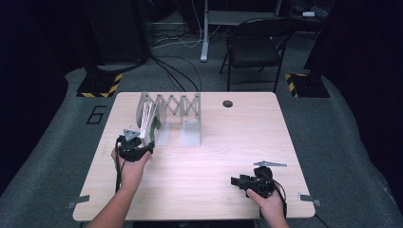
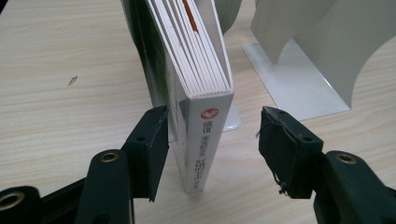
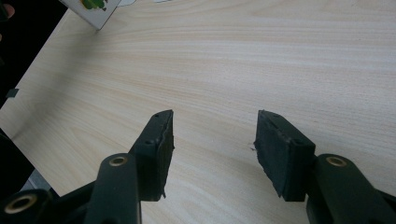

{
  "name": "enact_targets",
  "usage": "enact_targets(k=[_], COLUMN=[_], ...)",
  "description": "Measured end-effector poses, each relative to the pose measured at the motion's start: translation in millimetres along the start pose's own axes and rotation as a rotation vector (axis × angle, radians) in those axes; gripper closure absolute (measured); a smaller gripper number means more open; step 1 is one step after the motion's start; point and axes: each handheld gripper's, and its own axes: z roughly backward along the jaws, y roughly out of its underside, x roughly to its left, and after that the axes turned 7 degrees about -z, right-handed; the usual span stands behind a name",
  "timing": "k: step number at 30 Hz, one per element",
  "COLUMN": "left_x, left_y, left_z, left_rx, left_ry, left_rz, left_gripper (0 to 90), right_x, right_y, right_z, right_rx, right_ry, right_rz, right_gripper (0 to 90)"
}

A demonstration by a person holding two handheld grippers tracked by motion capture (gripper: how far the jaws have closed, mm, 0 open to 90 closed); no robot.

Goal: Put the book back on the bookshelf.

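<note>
A white-spined book (image 1: 148,118) stands on its edge at the left end of a grey accordion book rack (image 1: 183,107) on the wooden table (image 1: 228,142). In the left gripper view the book (image 2: 205,135) rises between my jaws, spine toward me. My left gripper (image 2: 212,149) is open: the right pad (image 2: 280,149) stands clear of the spine, and the left pad (image 2: 152,149) sits close beside the green cover. From above, the left gripper (image 1: 142,137) is just in front of the book. My right gripper (image 1: 235,181) hovers open over bare wood at the front right, holding nothing (image 3: 215,149).
White rack dividers (image 2: 308,60) stand right of the book. A round cable hole (image 1: 227,103) sits near the table's far edge. A black folding chair (image 1: 254,45) and floor cables lie beyond the table. Bare wood spreads across the middle and right.
</note>
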Motion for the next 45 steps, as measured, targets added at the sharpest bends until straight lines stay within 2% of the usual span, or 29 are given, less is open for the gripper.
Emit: enact_targets(k=[3, 4, 11, 14, 21, 22, 30, 34, 39, 45], left_x=[1.6, 3.2, 6.7, 6.0, 1.9, 0.7, -8.8, -13.3, -12.6, -12.0], left_y=[0.6, 1.1, 5.0, 10.5, 19.3, 21.5, 34.6, 43.5, 56.8, 67.9], left_z=[4.1, 8.1, 22.4, 31.7, 43.8, 46.5, 53.3, 56.5, 64.8, 67.7], left_rx=[0.000, 0.007, 0.010, 0.018, 0.012, 0.017, 0.016, 0.008, 0.024, 0.027], left_ry=[0.012, 0.032, 0.086, 0.122, 0.144, 0.160, 0.199, 0.215, 0.235, 0.246], left_rz=[0.002, 0.004, 0.009, 0.002, -0.016, -0.027, -0.047, -0.072, -0.120, -0.116], left_gripper=[42.9, 42.8, 42.0, 41.7, 41.5, 41.5, 41.5, 41.5, 41.3, 41.3], right_x=[-0.5, -0.4, 0.5, 2.1, 3.7, 4.1, 3.4, 3.4, 2.7, 4.6], right_y=[-0.8, -1.2, -2.5, -3.3, -3.9, -4.0, -4.2, -4.1, -4.2, -3.8], right_z=[-0.4, -0.5, -2.9, -3.4, -5.3, -5.5, -5.9, -5.7, -5.7, -6.6], right_rx=[-0.003, 0.000, 0.005, 0.008, 0.009, 0.012, 0.008, 0.009, 0.008, 0.015], right_ry=[0.002, 0.002, 0.003, 0.002, 0.000, 0.001, 0.004, 0.004, 0.005, 0.007], right_rz=[-0.001, -0.005, 0.008, 0.004, 0.013, 0.014, 0.016, 0.014, 0.016, 0.014], right_gripper=[46.6, 46.6, 46.5, 46.5, 46.5, 46.5, 46.5, 46.5, 46.5, 46.5])
